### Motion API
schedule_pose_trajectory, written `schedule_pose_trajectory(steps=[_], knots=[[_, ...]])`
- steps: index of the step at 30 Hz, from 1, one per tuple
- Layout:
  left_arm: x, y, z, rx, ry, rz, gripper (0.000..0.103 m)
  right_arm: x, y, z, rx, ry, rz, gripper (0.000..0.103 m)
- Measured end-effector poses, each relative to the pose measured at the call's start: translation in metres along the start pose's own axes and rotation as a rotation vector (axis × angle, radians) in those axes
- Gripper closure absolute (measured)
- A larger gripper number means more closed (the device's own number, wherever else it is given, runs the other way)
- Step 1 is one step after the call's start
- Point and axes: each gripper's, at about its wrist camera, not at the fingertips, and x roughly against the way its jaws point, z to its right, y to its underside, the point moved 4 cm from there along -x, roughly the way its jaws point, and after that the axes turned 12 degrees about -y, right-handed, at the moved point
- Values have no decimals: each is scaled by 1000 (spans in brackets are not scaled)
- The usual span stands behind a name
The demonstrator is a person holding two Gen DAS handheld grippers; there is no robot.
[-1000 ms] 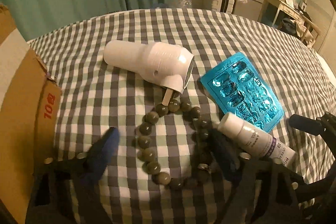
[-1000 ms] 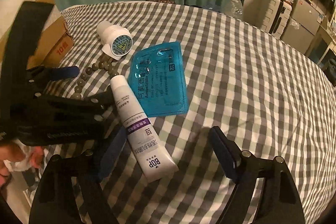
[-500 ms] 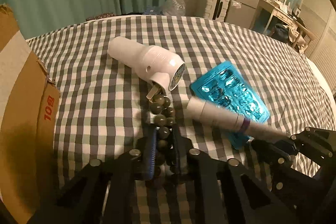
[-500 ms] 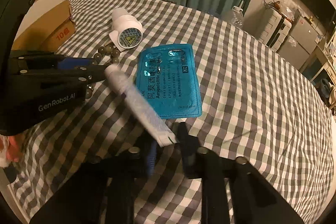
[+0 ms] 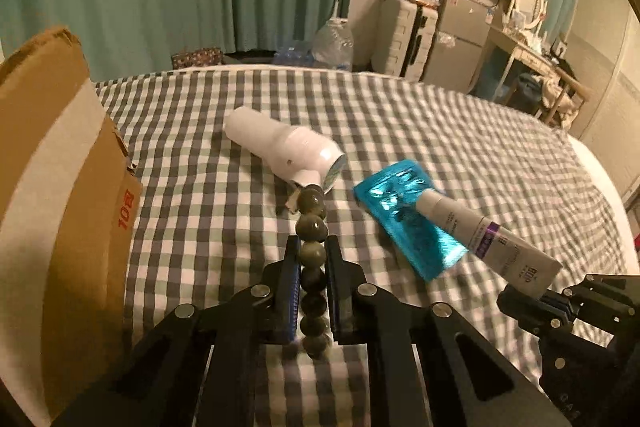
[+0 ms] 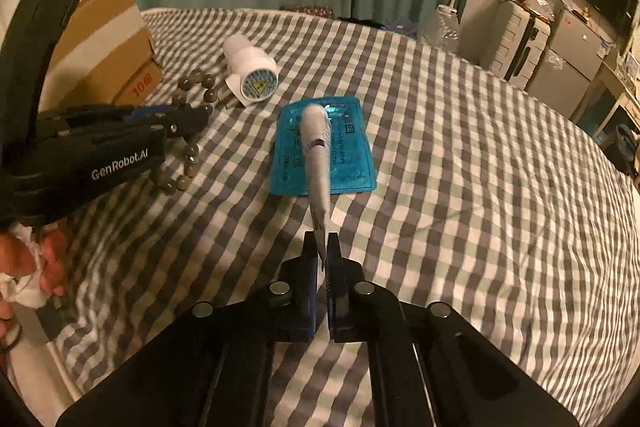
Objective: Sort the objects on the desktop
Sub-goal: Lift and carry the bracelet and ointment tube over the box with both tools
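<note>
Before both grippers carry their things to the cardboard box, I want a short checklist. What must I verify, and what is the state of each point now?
1. Left gripper shut on the bead bracelet: ok, beads sit between the pads.
2. Bracelet fully off the checked cloth: cannot tell; its far beads hang close to the white bottle.
3. Right gripper shut on the cream tube: ok, but it pinches only the flat tail end.
4. Tube clear of the blue blister pack: ok, it is raised above it.
5. Cardboard box open for dropping: cannot tell, its top is out of view.
</note>
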Motion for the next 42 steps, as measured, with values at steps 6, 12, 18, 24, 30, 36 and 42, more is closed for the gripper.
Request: schedule_pose_trajectory(steps=[6,12,18,24,30,36,42], knots=[[34,-4,12,-27,25,41,92,27,-2,-10,-22,-5,57,101],[71,-2,20,-33,45,75,92,55,4,-27,-37,-24,104,103],[105,-3,22,-36,60,115,92,76,5,-27,-83,-44,167,102],[93,4,17,-12,46,87,92,45,1,-7,-116,-57,141,62],[47,23,10,10,25,2,92,12,0,2,-95,-52,83,62],[14,28,12,0,23,-46,92,-20,-4,19,-125,-76,19,65],[13,22,14,-7,25,-49,92,-19,-2,23,-117,-60,1,79]])
